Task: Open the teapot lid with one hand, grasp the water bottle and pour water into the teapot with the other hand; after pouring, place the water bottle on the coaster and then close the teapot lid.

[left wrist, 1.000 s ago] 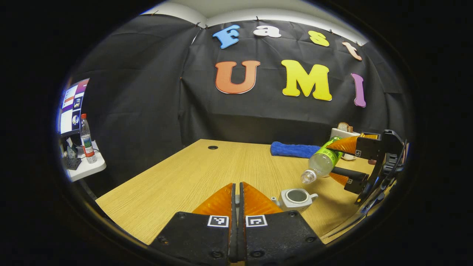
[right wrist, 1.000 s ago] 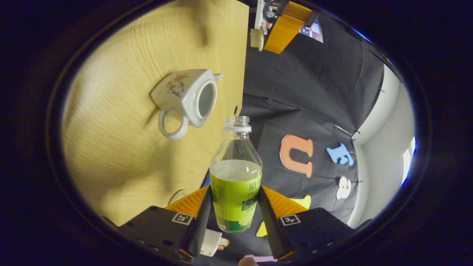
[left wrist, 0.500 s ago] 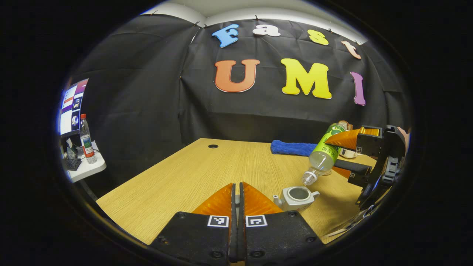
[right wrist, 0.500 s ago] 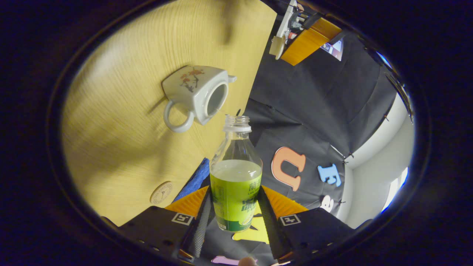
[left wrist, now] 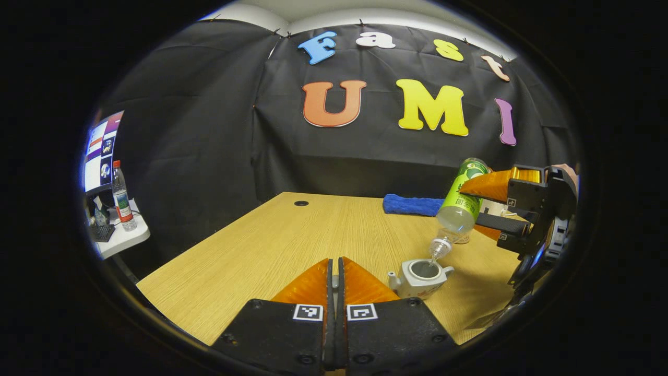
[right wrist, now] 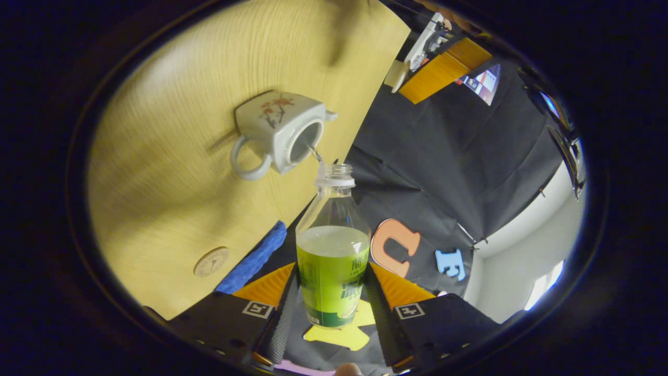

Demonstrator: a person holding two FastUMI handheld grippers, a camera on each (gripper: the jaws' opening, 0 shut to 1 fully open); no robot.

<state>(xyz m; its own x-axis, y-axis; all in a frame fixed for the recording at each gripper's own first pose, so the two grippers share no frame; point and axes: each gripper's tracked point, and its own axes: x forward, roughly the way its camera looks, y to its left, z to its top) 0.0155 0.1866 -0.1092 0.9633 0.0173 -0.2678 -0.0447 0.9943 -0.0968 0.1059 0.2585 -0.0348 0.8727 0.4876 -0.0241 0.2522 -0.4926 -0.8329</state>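
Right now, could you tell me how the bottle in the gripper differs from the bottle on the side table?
The green-labelled bottle is tipped neck-down over the teapot, uncapped, clamped by the right gripper. The red-labelled bottle stands upright, capped, on the side table. Both are clear plastic.

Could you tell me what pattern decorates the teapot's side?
Red blossoms on dark twigs on the white teapot, clearest in the right gripper view.

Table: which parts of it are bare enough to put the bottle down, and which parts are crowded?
The table is bare left of the teapot, up to the cable hole. The right side is crowded: blue towel, coaster, teapot, and the right gripper tilting the water bottle.
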